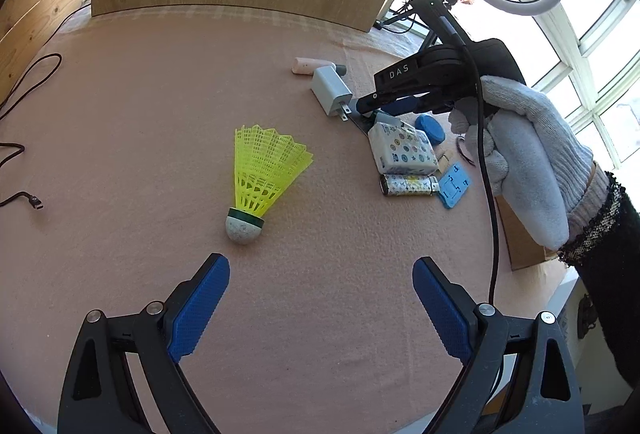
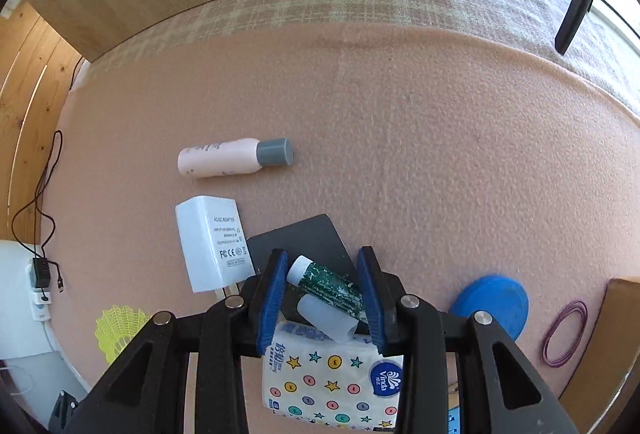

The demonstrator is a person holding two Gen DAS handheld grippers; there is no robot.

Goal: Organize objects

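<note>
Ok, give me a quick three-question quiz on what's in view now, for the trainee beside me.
1. True or false: the left gripper is shut on the yellow shuttlecock.
2. Which sits between the pads of the right gripper? A pink bottle, B green tube, C shuttlecock.
3. Fill in: the pink bottle's cap is ___.
Key: 1 false, its jaws stand open, short of the shuttlecock; 2 B; 3 grey.
</note>
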